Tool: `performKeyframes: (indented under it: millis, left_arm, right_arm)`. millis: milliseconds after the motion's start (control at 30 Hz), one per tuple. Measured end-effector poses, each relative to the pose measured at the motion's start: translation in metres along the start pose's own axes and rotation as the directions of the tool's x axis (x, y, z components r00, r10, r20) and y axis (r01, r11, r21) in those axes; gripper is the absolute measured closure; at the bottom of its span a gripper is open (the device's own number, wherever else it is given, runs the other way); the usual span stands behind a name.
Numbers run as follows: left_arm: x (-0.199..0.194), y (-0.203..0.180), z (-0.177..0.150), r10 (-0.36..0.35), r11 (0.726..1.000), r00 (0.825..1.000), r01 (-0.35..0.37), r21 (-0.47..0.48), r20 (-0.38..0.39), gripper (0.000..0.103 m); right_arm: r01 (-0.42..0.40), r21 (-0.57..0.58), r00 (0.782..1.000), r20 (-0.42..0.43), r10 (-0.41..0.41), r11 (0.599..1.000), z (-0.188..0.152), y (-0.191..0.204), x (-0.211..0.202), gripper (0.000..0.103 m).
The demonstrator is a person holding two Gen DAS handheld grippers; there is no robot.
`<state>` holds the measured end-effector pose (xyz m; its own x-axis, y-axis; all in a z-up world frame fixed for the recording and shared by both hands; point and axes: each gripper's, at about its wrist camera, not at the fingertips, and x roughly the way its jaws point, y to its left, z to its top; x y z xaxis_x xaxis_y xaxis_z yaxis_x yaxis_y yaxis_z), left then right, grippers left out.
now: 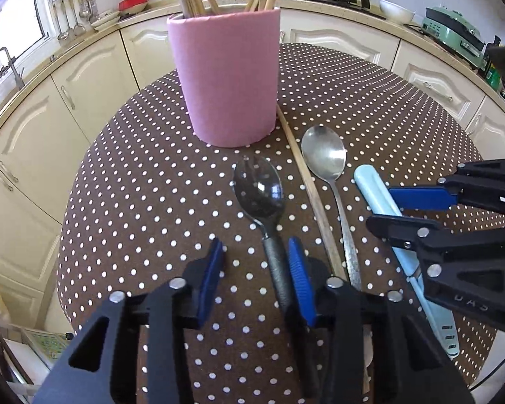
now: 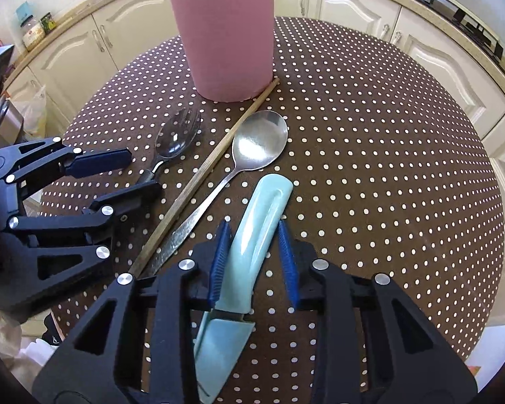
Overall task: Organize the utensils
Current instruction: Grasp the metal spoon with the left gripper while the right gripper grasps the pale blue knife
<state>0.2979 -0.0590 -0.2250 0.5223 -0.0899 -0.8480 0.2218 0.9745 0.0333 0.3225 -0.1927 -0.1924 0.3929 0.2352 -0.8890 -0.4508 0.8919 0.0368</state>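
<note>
Pale-blue glossy plastic, the knife (image 2: pixel 252 235) lies lengthwise between our right gripper (image 2: pixel 256 262) pads, handle pointing far toward the smooth pink holder (image 2: pixel 222 33) (chopsticks inside); the pads don't clearly press it. Our left gripper (image 1: pixel 256 279) straddles the textured grey handle of the clear-bowled spoon (image 1: pixel 259 192), one pad touching, ungripped. Lettering on the far gripper is unreadable.

A matt brown cloth (image 1: pixel 151 175) with white dots covers the desk. The pink holder (image 1: pixel 225 74) looks matt, papery and smooth. The spoon (image 2: pixel 257 141) is glossy metal; the spork (image 1: pixel 259 190) has a mirror-bright bowl and a rough dark grip. The lone chopstick (image 2: pixel 198 181) looks like dull wood. The pale blue knife (image 2: pixel 252 235) shines like smooth plastic.
</note>
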Motion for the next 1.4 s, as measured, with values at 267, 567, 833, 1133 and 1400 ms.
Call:
performKeyframes:
  millis: [267,567,833,1133,1400]
  left_arm:
    - [0.003,-0.004,0.010,-0.010,1.000,1.000,0.010,0.009,-0.015,0.089]
    - [0.001,0.001,0.007,-0.047,0.999,0.999,0.047,-0.017,-0.009,0.092]
    - [-0.010,0.015,0.002,-0.111,0.992,0.993,0.114,-0.062,0.048,0.092]
    - [-0.059,0.029,-0.005,-0.192,0.974,0.944,0.218,-0.070,0.267,0.092]
    - [-0.099,0.029,-0.011,-0.223,0.962,0.843,0.273,-0.032,0.490,0.092]
  right_arm:
    - [0.014,-0.026,1.000,-0.009,-0.014,1.000,0.015,0.003,0.011,0.078]
    - [0.044,0.042,0.995,-0.096,-0.040,0.998,0.017,-0.001,0.012,0.078]
    - [0.005,0.069,0.999,-0.044,-0.002,0.998,0.015,-0.012,0.011,0.081]
    - [-0.080,0.121,0.974,0.220,0.052,0.989,-0.001,-0.022,-0.036,0.082]
    - [-0.137,0.121,0.914,0.399,0.078,0.983,-0.014,-0.028,-0.083,0.082]
